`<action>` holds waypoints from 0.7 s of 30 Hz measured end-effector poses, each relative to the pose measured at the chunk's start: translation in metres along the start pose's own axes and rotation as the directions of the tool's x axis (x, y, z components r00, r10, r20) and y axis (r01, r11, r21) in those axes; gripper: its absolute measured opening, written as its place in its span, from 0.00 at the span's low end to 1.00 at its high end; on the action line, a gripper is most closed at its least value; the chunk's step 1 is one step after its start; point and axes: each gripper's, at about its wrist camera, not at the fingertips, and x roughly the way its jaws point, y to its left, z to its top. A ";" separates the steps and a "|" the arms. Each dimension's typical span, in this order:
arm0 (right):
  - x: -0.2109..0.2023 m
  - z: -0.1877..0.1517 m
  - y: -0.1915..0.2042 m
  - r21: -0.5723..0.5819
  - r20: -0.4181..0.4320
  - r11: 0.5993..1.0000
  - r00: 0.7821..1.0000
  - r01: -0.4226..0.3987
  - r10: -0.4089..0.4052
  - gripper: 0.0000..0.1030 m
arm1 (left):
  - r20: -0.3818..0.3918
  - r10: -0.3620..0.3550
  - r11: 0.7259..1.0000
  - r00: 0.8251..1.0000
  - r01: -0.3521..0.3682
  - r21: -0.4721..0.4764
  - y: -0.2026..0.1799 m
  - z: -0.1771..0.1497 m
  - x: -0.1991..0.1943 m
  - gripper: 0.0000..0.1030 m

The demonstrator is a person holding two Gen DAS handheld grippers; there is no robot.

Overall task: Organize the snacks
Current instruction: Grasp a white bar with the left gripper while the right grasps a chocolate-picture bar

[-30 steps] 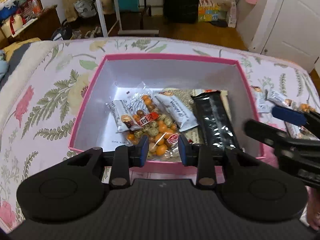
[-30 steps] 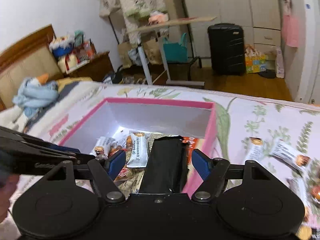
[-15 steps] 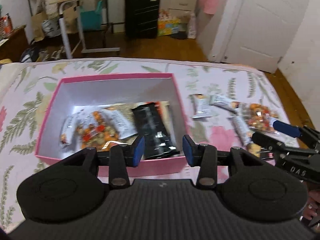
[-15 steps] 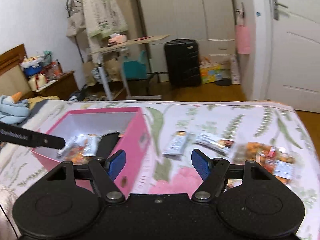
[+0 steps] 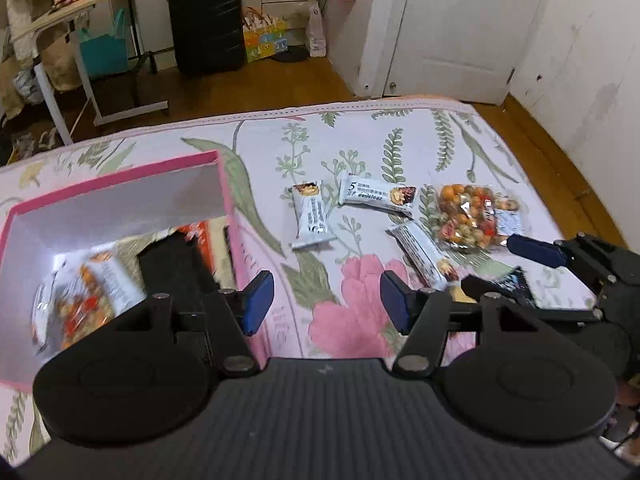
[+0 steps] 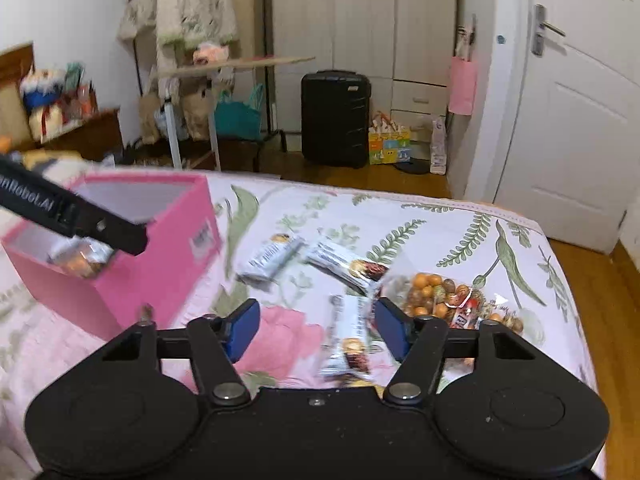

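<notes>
Wooden floor (image 5: 248, 92), white door (image 6: 576, 128), black suitcase (image 6: 335, 118) (wardrobe behind, seemingly)

On the bedspread three white snack bars (image 5: 312, 216) are counted, one clear bag of mixed nuts (image 5: 468, 216), one dark packet (image 5: 516, 286), and one pink box (image 5: 120, 196)

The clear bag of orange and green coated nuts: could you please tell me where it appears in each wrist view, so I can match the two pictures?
Left wrist view: the bag of coated nuts lies right of centre on the floral bedspread, beyond the right gripper.
Right wrist view: it lies right of centre, just past the right gripper.
Shared landmark: the pink box, at the left in both views.
</notes>
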 end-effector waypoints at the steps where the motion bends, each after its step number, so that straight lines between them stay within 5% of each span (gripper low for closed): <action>1: 0.006 -0.001 -0.003 -0.008 -0.003 1.000 1.000 -0.012 0.012 0.59 | -0.004 -0.003 1.000 1.000 0.003 0.011 -0.004 0.005 0.011 0.56; 8: 0.049 -0.016 -0.016 0.017 -0.039 0.996 0.996 -0.086 0.086 0.49 | -0.067 0.011 1.000 0.998 -0.011 0.002 -0.004 0.035 0.078 0.54; 15: 0.085 -0.024 -0.027 0.100 -0.084 0.993 0.993 -0.069 0.078 0.49 | -0.108 0.055 0.998 0.993 -0.051 0.043 -0.006 0.045 0.136 0.54; 21: 0.109 -0.027 -0.033 0.177 -0.155 0.984 0.987 -0.004 0.032 0.49 | -0.182 0.120 0.992 0.976 -0.126 -0.025 -0.006 0.040 0.174 0.53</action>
